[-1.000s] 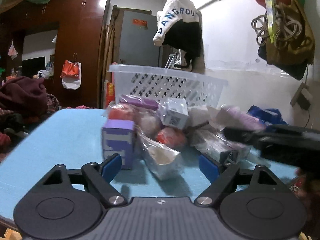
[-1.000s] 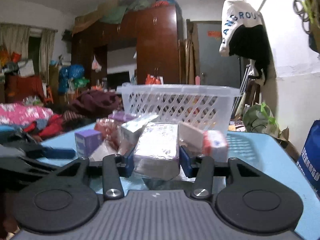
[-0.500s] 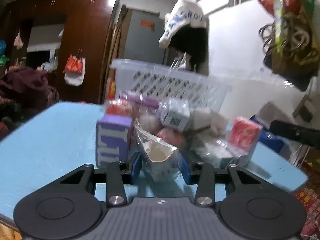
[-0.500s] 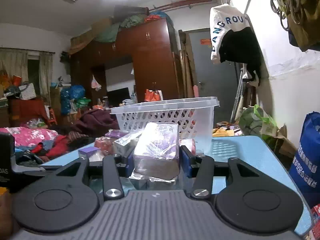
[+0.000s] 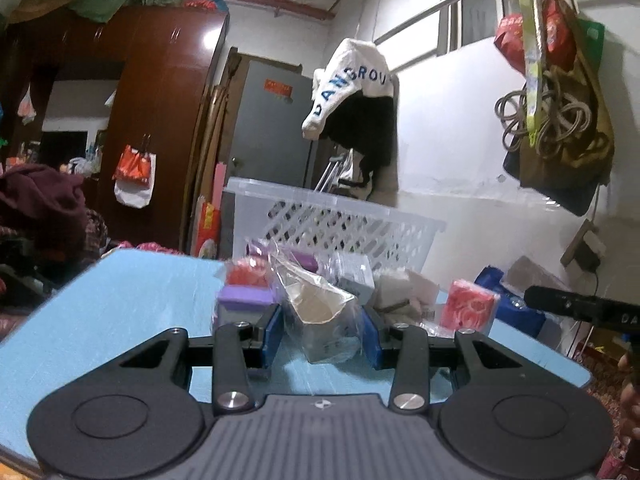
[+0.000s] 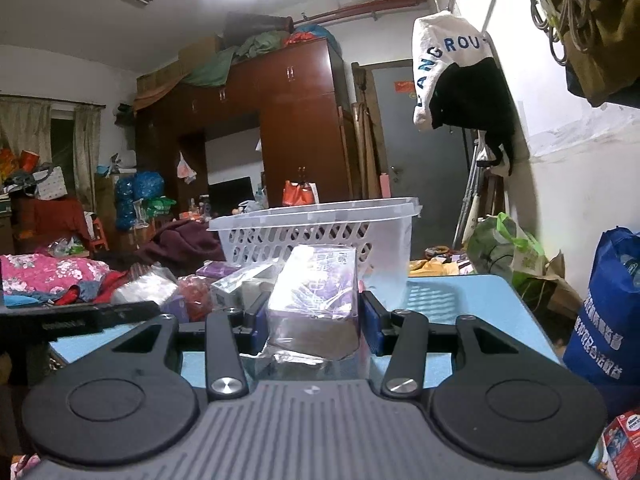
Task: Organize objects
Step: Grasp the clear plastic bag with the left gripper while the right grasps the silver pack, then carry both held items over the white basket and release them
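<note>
My left gripper (image 5: 322, 330) is shut on a clear plastic bag with a pale paper cup inside (image 5: 320, 312), lifted a little off the blue table (image 5: 120, 312). Behind it lie a purple box (image 5: 244, 300), a red packet (image 5: 468, 308) and other wrapped items in a heap. My right gripper (image 6: 312, 320) is shut on a plastic-wrapped purple pack (image 6: 314, 300), held above the table (image 6: 460, 300). The white lattice basket (image 5: 340, 224) (image 6: 320, 232) stands at the table's far side, beyond both loads.
The right gripper's black body (image 5: 580, 308) shows at the right edge of the left wrist view, the left one's (image 6: 80, 316) at the left of the right wrist view. A blue bag (image 6: 608, 312) stands by the table's right side.
My left gripper's jaws closed from wide open onto the bagged cup and lifted it slightly. My right gripper raised the wrapped pack off the heap and moved sideways.
</note>
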### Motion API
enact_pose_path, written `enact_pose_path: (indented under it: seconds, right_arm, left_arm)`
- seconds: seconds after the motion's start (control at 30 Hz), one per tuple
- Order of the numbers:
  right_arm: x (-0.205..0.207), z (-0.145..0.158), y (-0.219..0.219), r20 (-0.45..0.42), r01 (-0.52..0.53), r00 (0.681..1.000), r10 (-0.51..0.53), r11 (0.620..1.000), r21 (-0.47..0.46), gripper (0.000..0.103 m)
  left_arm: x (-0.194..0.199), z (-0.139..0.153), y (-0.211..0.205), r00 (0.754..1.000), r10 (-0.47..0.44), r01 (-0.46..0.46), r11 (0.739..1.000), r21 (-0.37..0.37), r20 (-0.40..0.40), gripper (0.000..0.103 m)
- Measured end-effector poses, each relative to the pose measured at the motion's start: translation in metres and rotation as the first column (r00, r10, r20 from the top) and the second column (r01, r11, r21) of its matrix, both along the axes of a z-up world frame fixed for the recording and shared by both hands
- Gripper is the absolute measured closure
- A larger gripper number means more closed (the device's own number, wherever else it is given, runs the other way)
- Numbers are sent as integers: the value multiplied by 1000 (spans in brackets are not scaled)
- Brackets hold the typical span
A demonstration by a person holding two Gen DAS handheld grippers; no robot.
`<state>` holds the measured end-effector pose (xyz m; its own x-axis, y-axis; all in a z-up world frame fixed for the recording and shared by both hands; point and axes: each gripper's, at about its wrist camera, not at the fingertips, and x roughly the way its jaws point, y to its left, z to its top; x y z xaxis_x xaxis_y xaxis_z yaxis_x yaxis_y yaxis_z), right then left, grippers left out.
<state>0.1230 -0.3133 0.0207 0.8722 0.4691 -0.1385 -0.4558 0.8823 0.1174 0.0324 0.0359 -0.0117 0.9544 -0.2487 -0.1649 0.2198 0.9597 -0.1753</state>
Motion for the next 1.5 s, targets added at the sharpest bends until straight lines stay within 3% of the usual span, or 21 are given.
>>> enact_pose_path:
  seconds: [0.2,0.37,0.53,0.63,0.73,0.87,1.0,1.07,1.1,1.13,1.17,1.2,1.27,1.37,1.5]
  right_arm:
    - [6,6,-2,17,21,1000,-21,1000,-13,54]
    - [16,25,6,88,47,995,-41,997,-66,54]
    - [67,59,26,126,13,992,5,991,-134,54]
    - [114,81,40,65,-9,998,18,990,-137,54]
    - [158,93,48,-61,-59,997,53,994,-91,53]
    - [194,92,72,-161,-77,986,48,982,-175,54]
    - [206,87,85,-194,-145,975,106,969,-201,53]
    - [209,88,84,-202,-176,970,137,967,-186,47]
    - [210,87,83,-214,-197,964,157,964,-181,40]
    - [210,88,81,-215,-199,963,159,964,-177,26]
    - [204,89,79,-193,-174,971,140,969,-174,17]
    - [195,90,75,-166,-149,979,121,974,-170,15]
    - [180,95,64,-133,-144,983,126,980,-136,1]
    - [140,85,40,-125,-138,984,126,985,-99,0]
    - [80,45,9,-83,-70,995,62,993,-100,0]
  left_arm:
    - [5,20,5,998,-23,21,999,44,53,58]
    - [22,51,16,995,-13,7,998,60,95,58]
    - [59,102,20,992,2,-12,997,82,123,58]
    - [94,128,13,997,-10,1,994,109,81,58]
    - [138,143,3,998,-58,63,991,122,-39,58]
    - [189,137,-16,980,-74,104,982,159,-183,58]
    - [222,123,-21,963,-77,115,984,138,-258,58]
    - [231,117,-18,956,-90,125,986,111,-278,57]
    - [234,113,-17,955,-100,133,986,101,-281,50]
    - [237,115,-15,953,-103,136,986,99,-284,41]
    - [236,113,-14,955,-100,132,987,97,-278,21]
    - [231,113,-11,963,-93,119,989,91,-254,16]
    - [211,115,-6,978,-83,101,992,80,-194,16]
    - [164,114,-2,990,-78,92,989,115,-114,15]
    - [95,83,10,996,-49,59,988,143,-72,15]
